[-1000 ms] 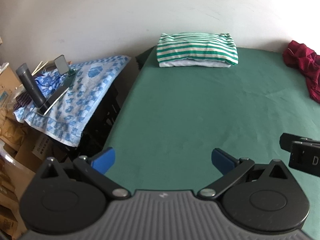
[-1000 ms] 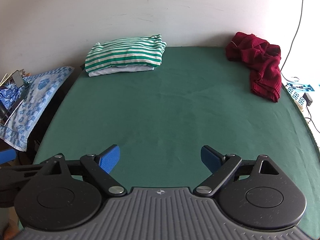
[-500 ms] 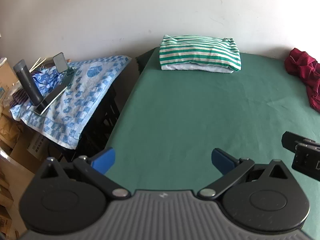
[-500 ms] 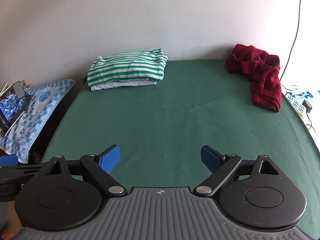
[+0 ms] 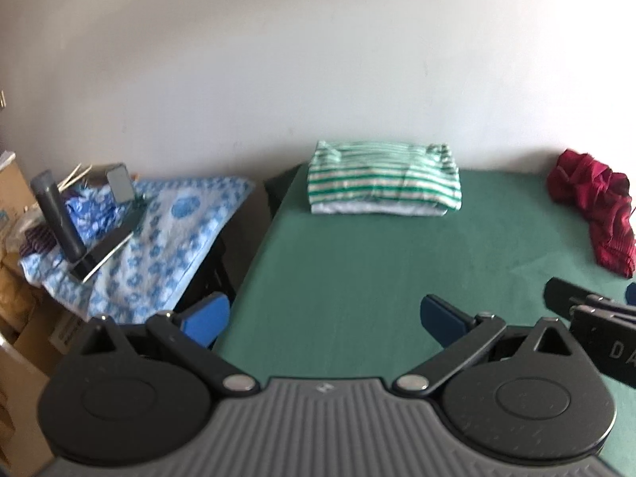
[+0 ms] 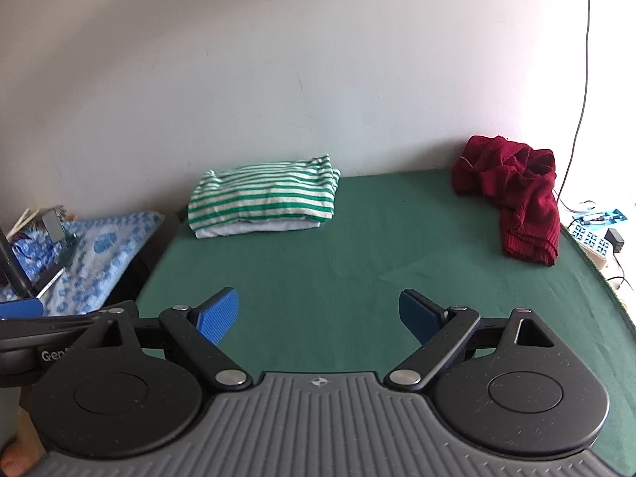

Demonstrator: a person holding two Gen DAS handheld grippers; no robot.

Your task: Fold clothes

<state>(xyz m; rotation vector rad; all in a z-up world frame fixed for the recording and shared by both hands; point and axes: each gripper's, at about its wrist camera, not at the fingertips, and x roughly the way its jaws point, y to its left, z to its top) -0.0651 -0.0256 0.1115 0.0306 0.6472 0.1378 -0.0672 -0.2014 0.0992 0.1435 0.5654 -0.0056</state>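
Note:
A folded green-and-white striped garment [image 5: 383,177] [image 6: 264,196] lies on a white folded one at the back left of the green table [image 5: 377,278] [image 6: 357,270], against the wall. A crumpled dark red sweater [image 5: 596,214] [image 6: 516,198] sits at the back right. My left gripper [image 5: 324,318] is open and empty near the table's front left edge. My right gripper [image 6: 318,316] is open and empty over the front of the table. Part of the right gripper [image 5: 592,318] shows at the right of the left wrist view.
A blue patterned cloth [image 5: 159,230] [image 6: 95,254] covers a surface left of the table, with a grey tube [image 5: 55,214] and small items on it. A calculator [image 6: 588,236], an adapter and a hanging cable [image 6: 576,119] are at the right. The wall stands behind the table.
Both cameras have tilted up and pulled back, so the clothes sit lower in view and more wall shows. Both grippers stay open and empty.

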